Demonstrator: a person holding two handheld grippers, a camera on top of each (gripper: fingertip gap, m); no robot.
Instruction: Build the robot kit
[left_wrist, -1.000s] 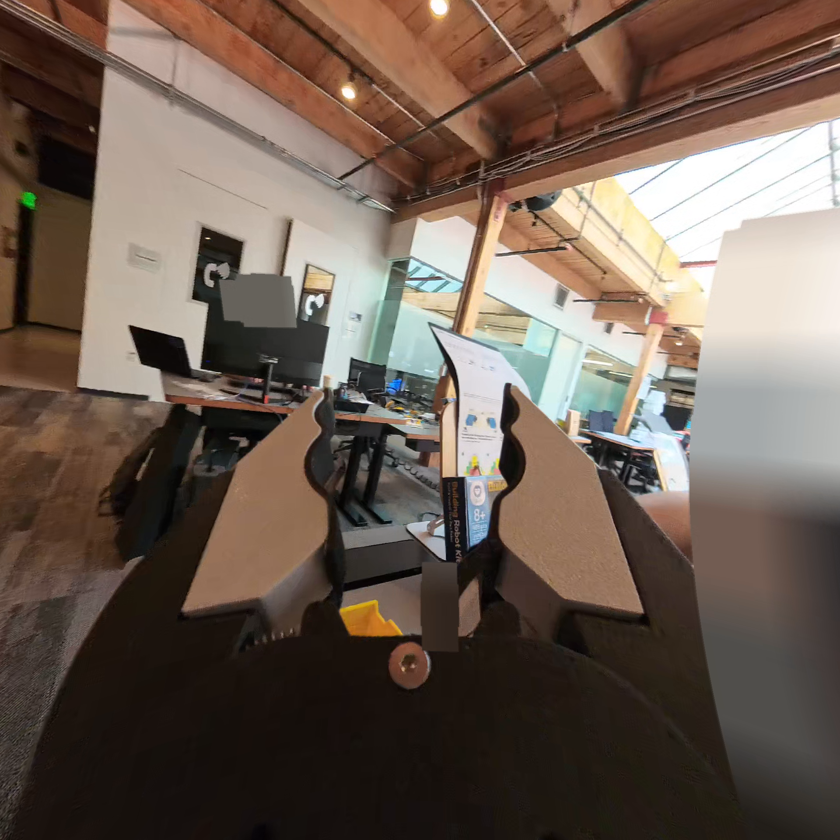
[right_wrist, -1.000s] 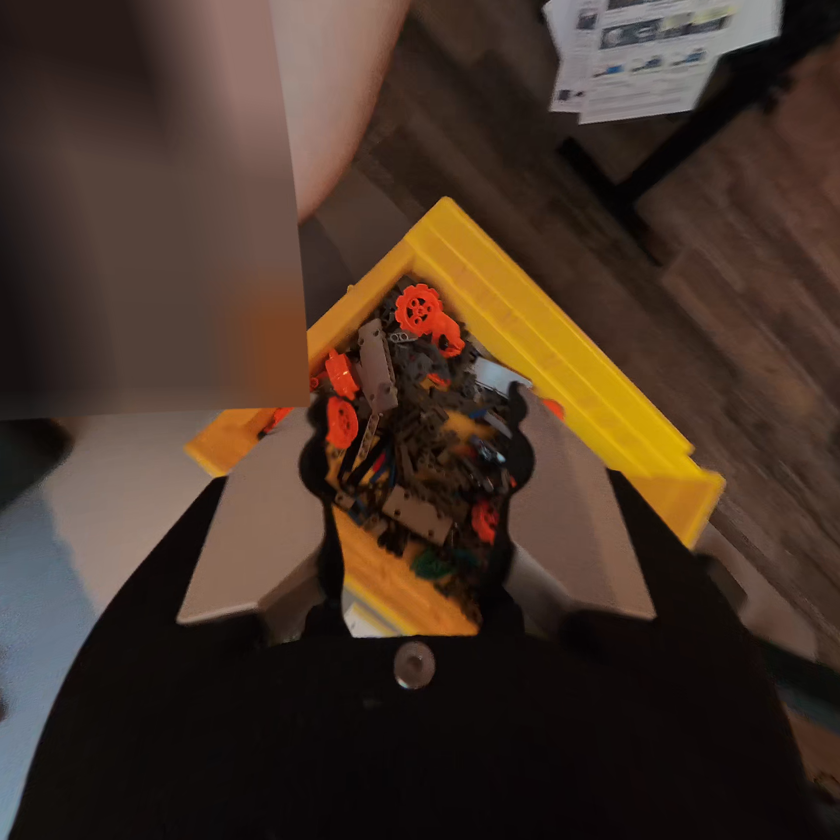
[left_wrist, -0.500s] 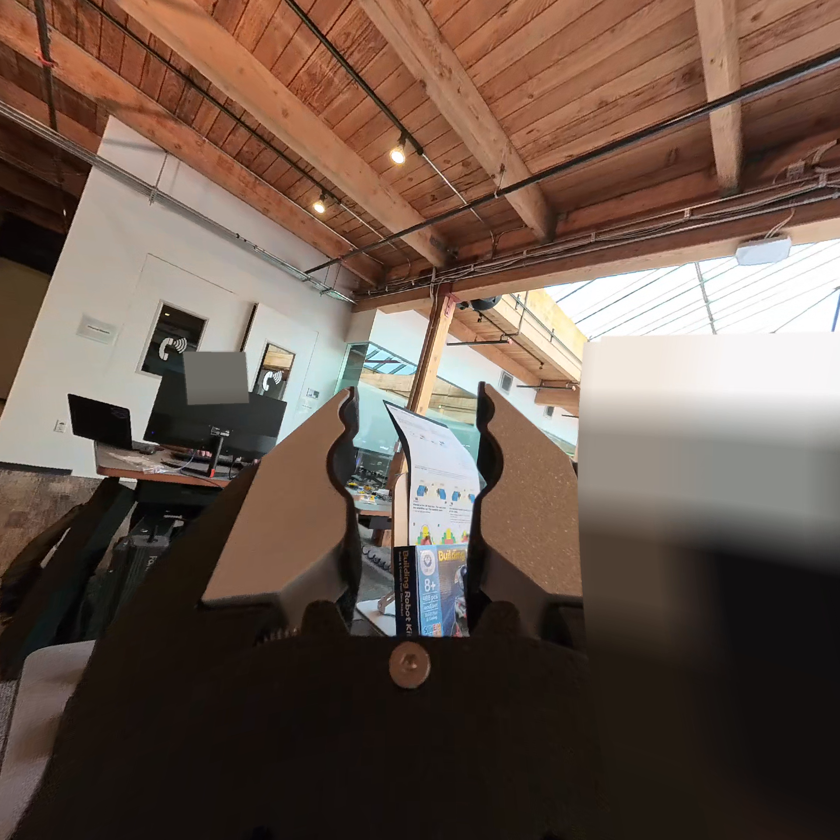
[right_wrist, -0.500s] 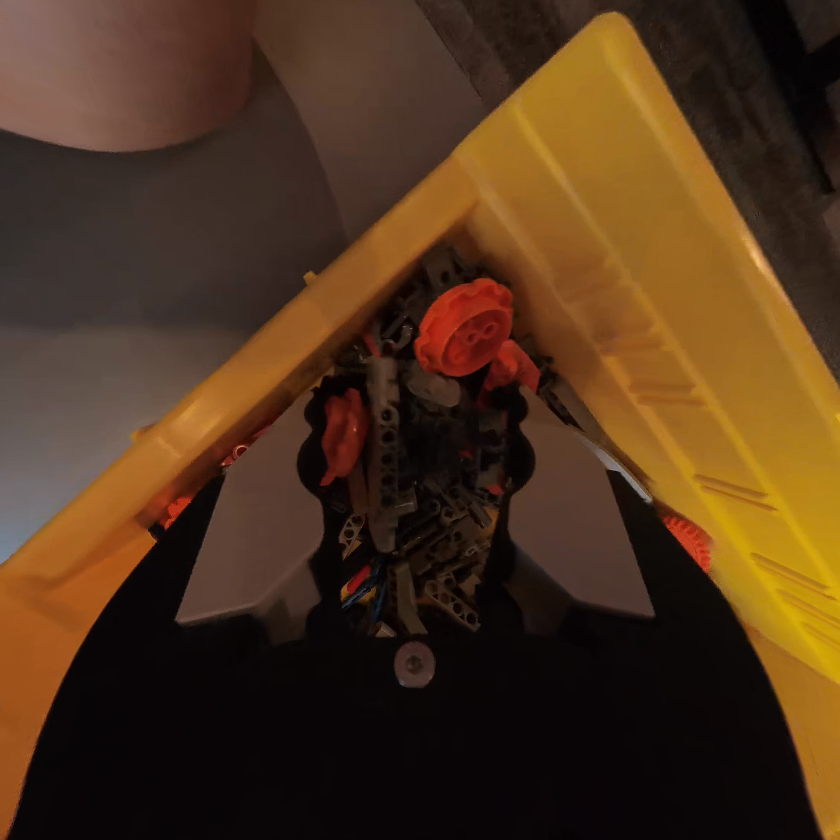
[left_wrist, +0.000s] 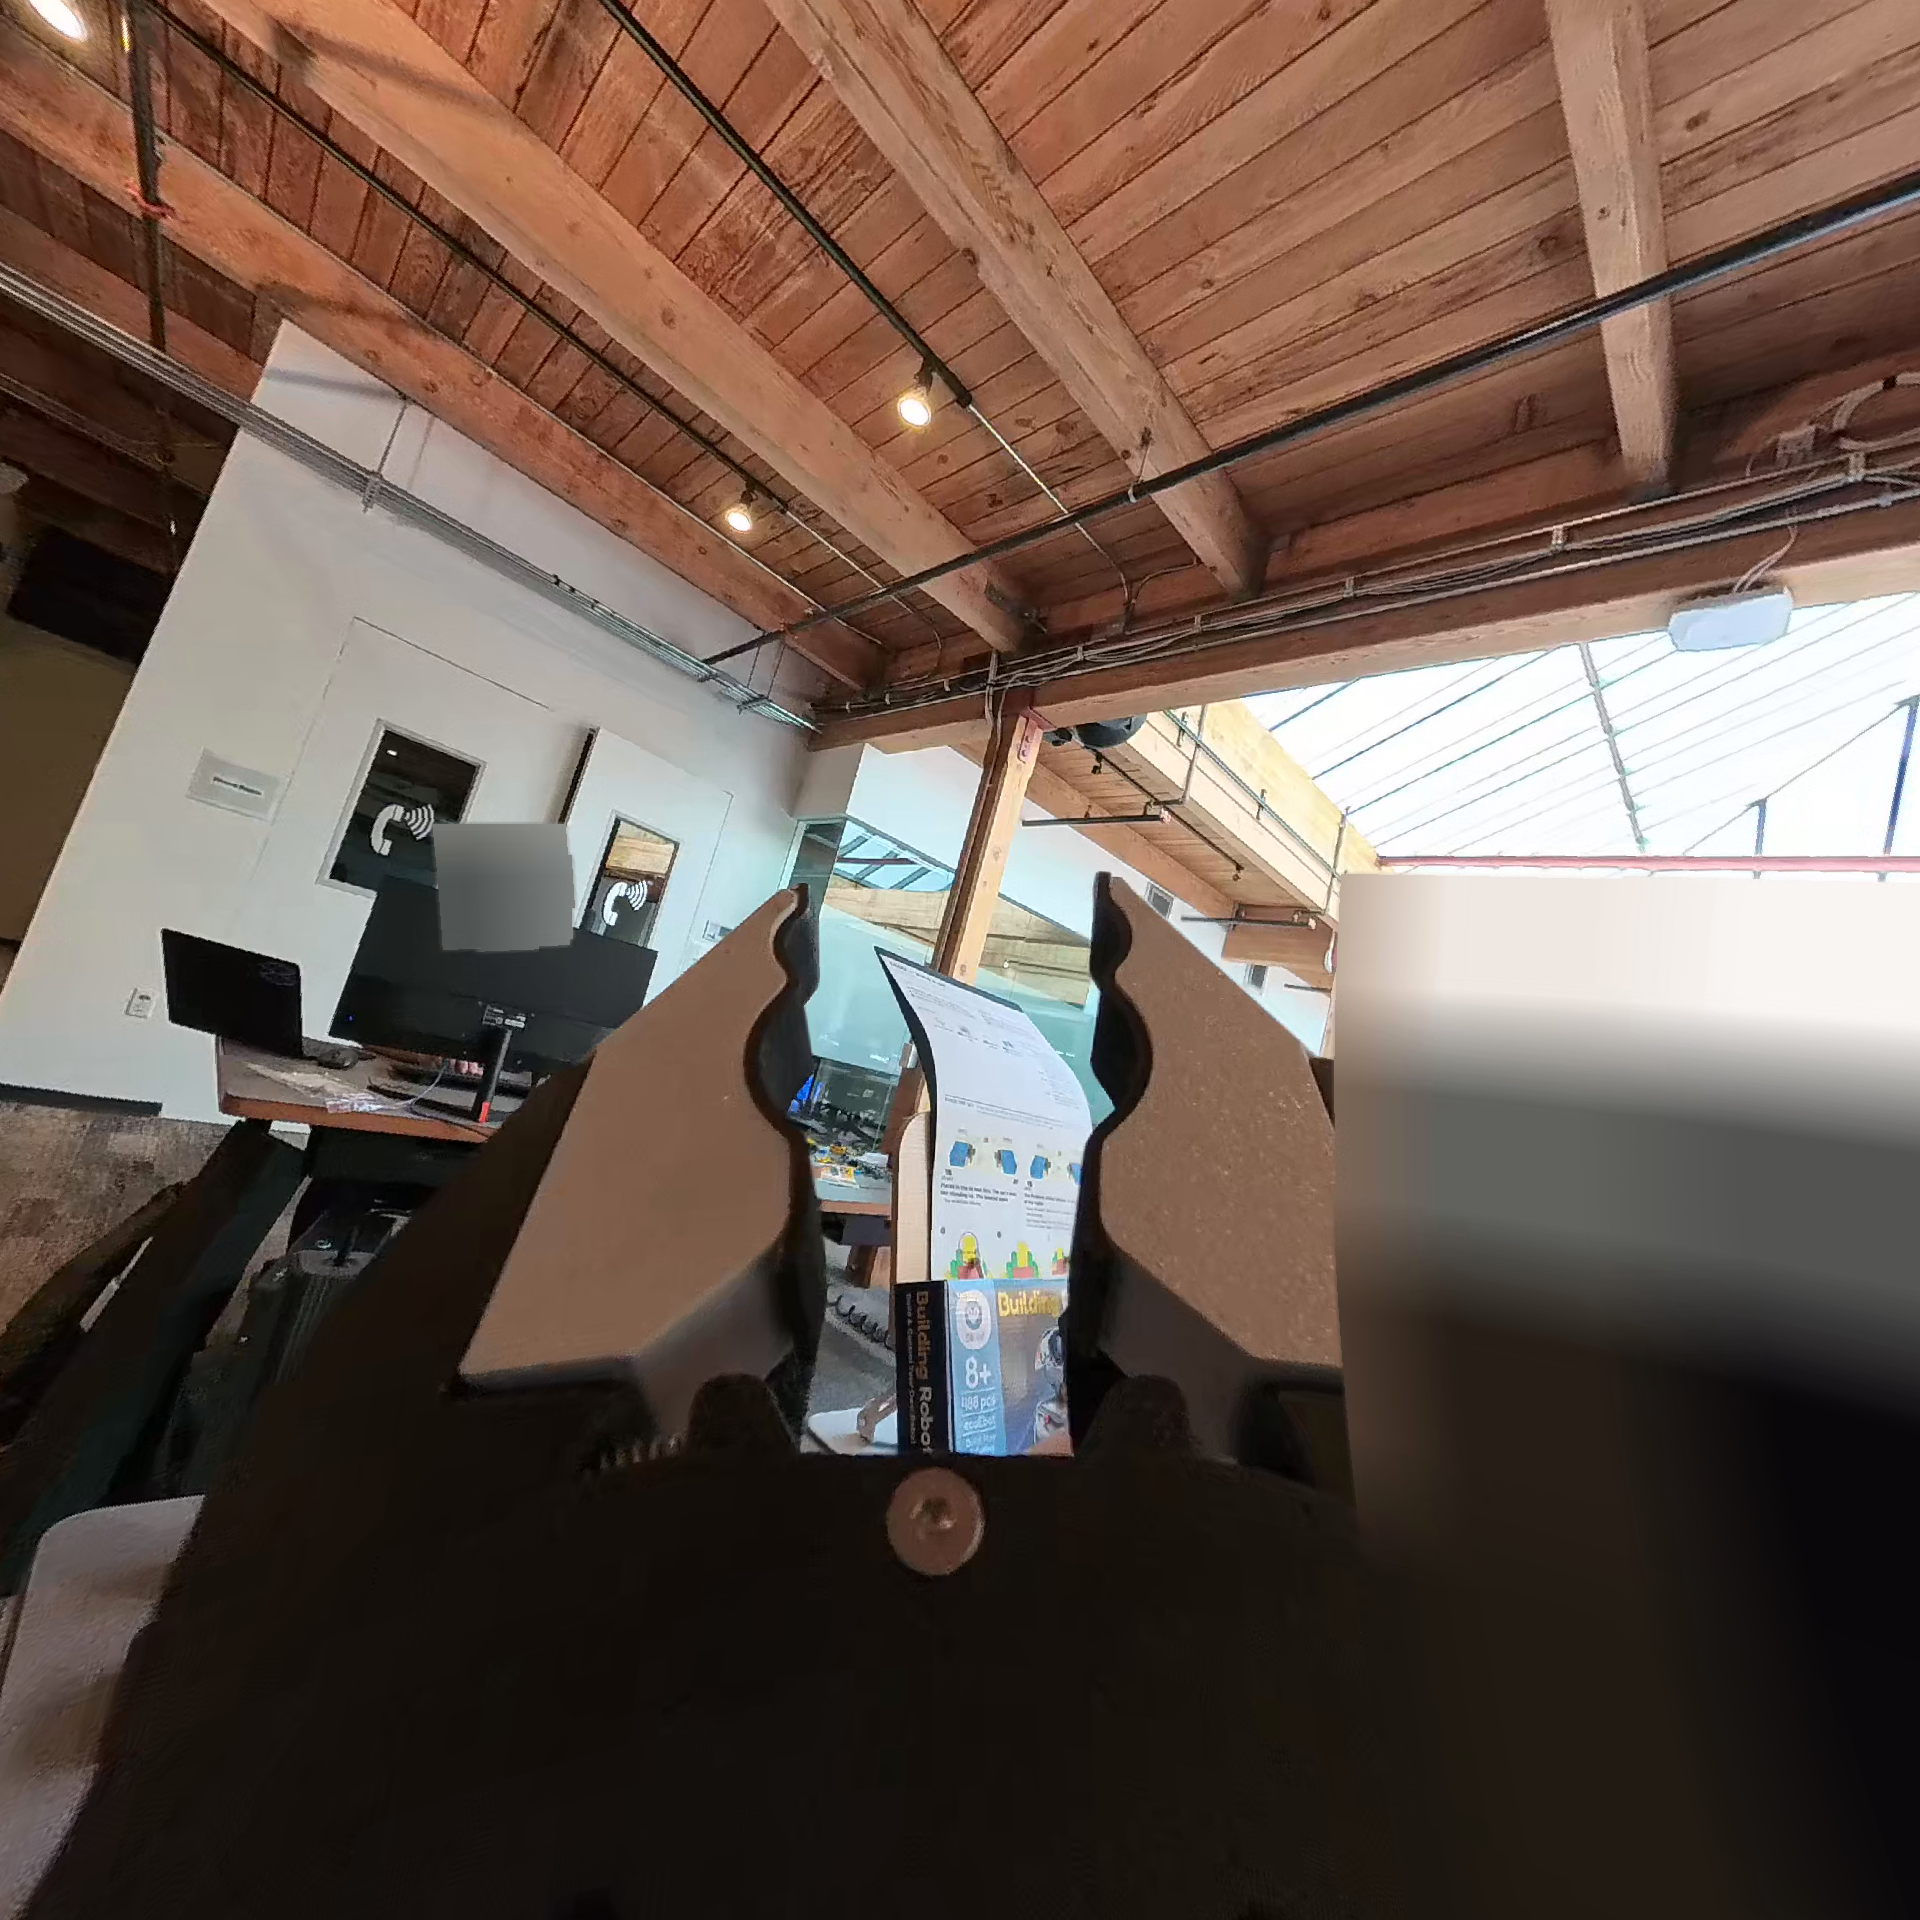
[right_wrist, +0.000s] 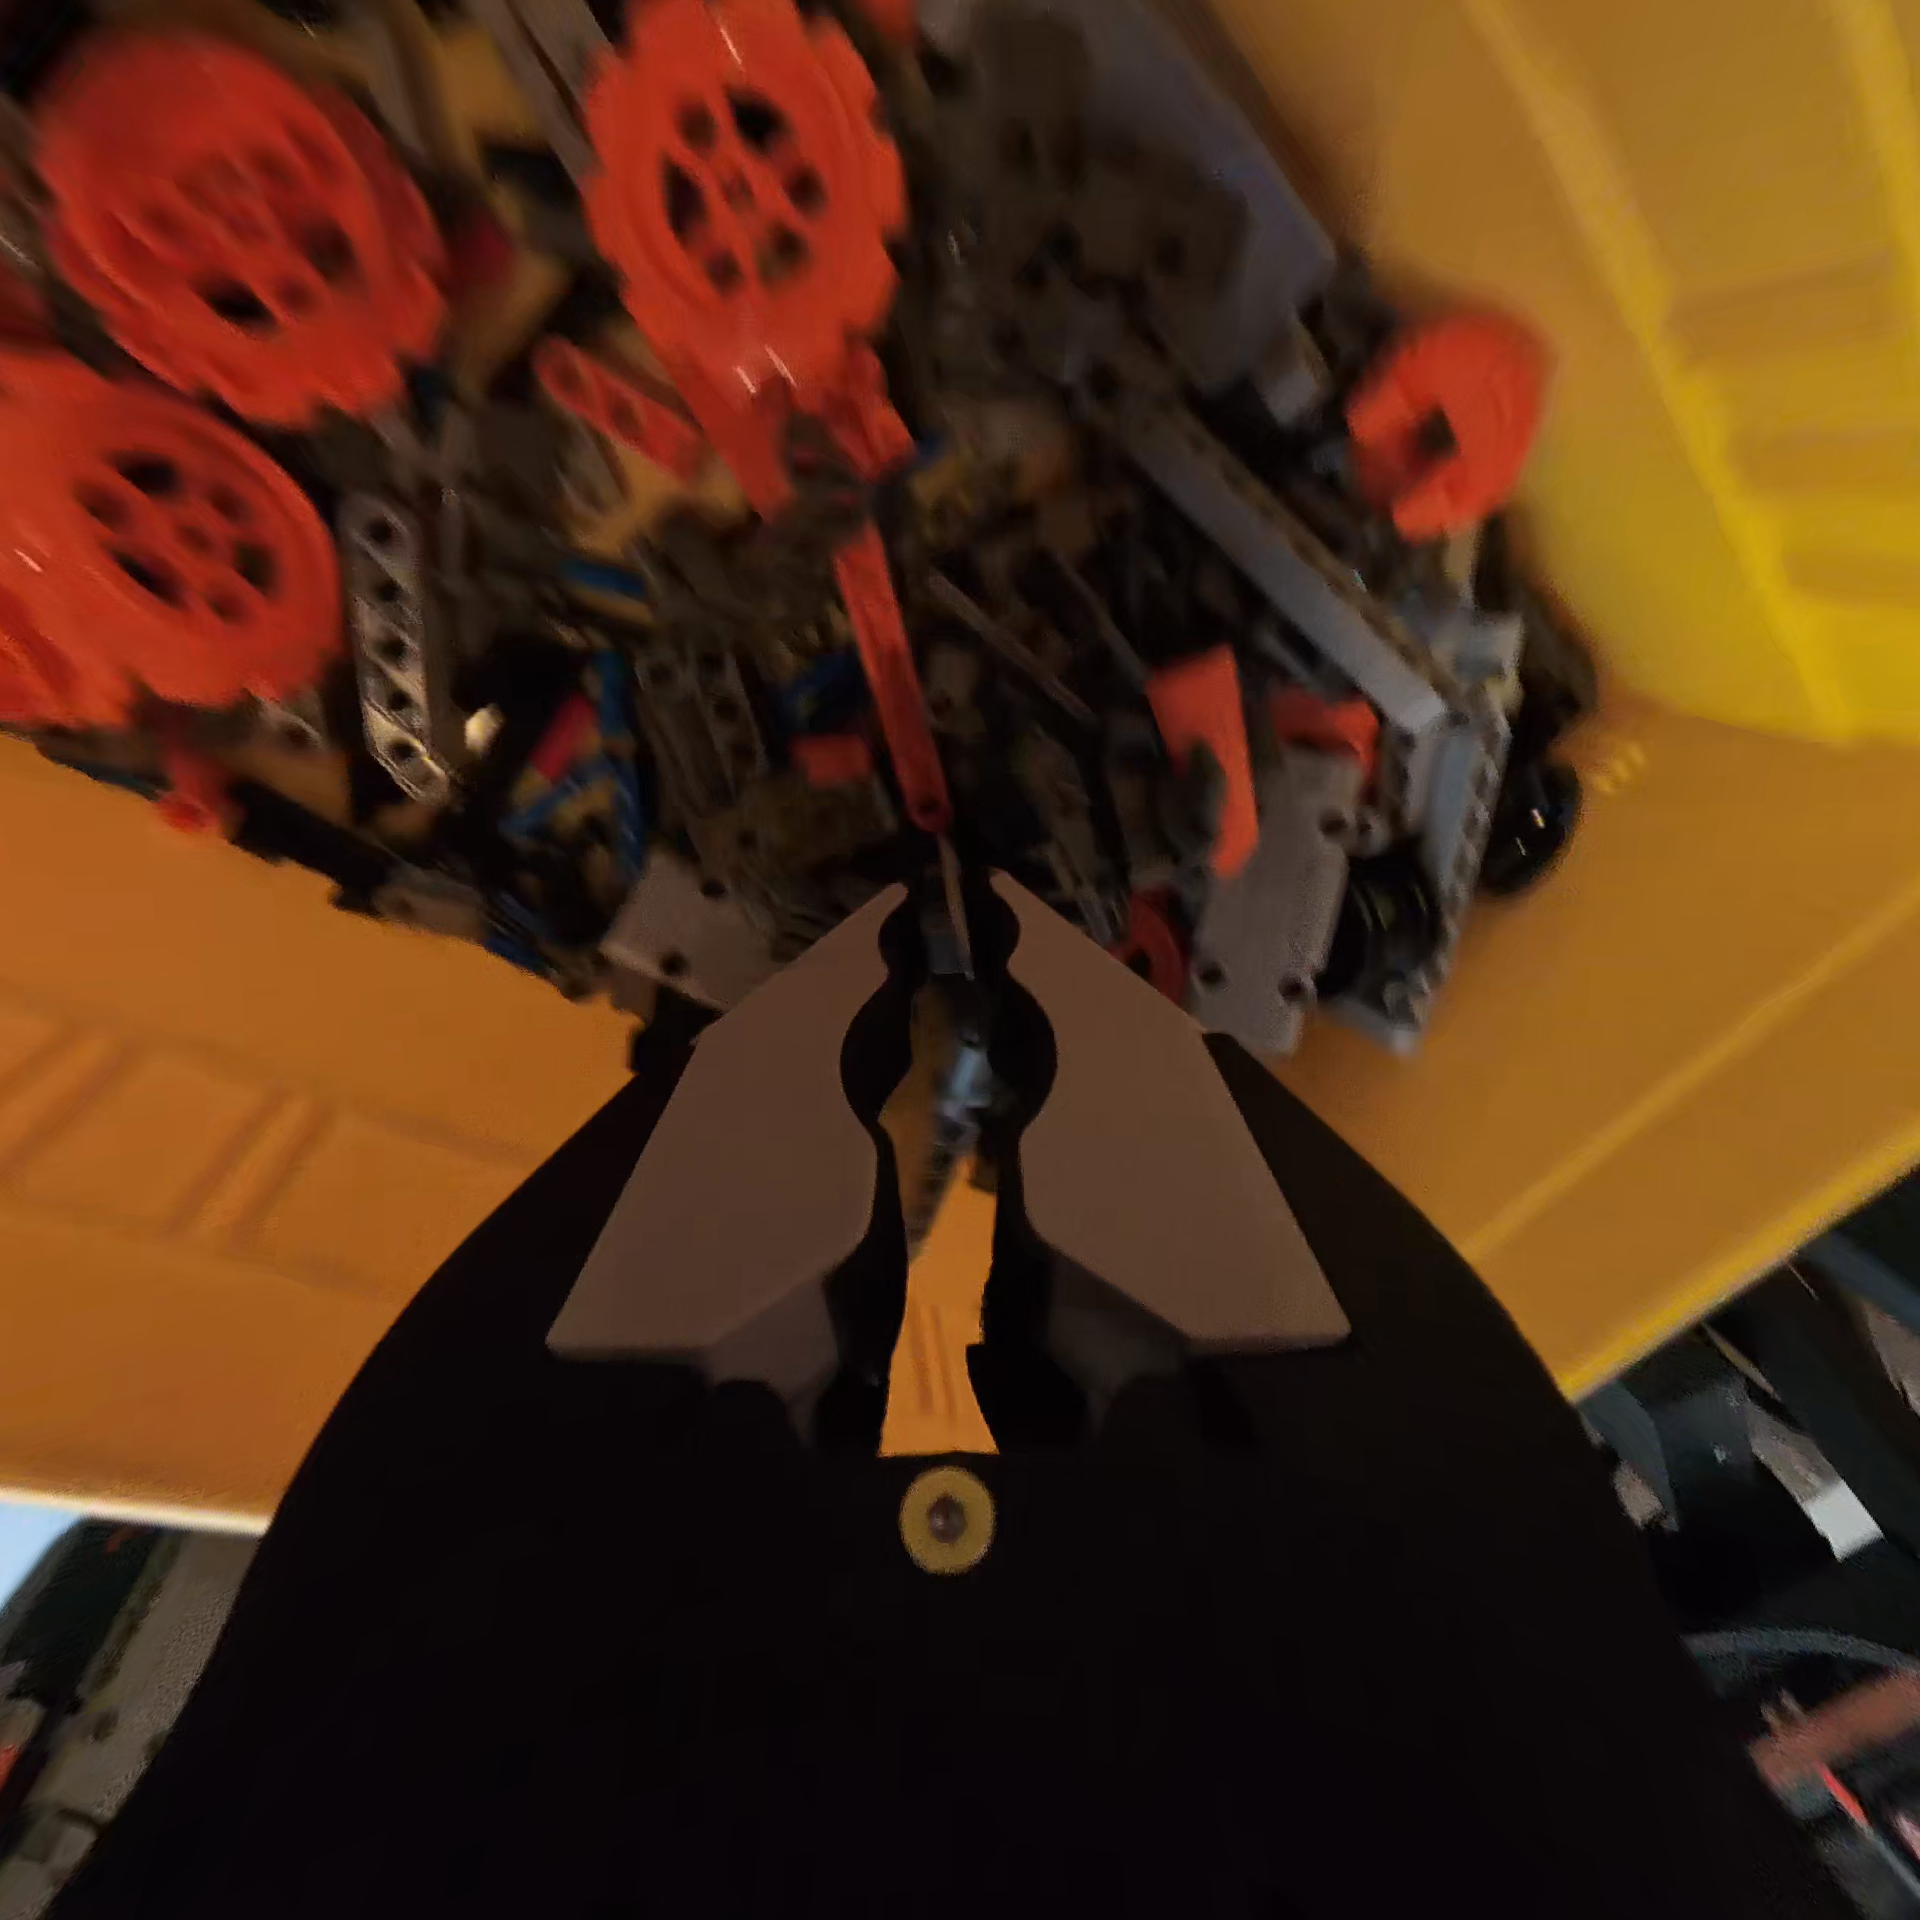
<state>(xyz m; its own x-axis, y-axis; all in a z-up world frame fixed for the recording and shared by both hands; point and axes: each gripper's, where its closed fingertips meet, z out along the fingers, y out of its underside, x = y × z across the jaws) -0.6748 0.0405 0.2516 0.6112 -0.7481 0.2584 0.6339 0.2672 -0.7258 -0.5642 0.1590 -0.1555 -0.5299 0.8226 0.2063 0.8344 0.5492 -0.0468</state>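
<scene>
Standing drawn close together, the jaws of the right gripper (right_wrist: 951, 888) leave only a narrow gap. A slim grey plastic piece (right_wrist: 948, 1039) lies in that gap, its long axis along the fingers. Blur hides whether they pinch it. Just beyond the tips a thin red plastic beam (right_wrist: 883, 644) runs on in nearly the same line. Around it lies a heap of grey parts and toothed red plastic wheels (right_wrist: 738, 197) inside the yellow plastic bin (right_wrist: 1714, 312). The left gripper (left_wrist: 948, 894) is tilted upward, jaws wide and empty. Well beyond them stand a curled white printed sheet (left_wrist: 997, 1091) and a blue cardboard box (left_wrist: 982, 1371).
</scene>
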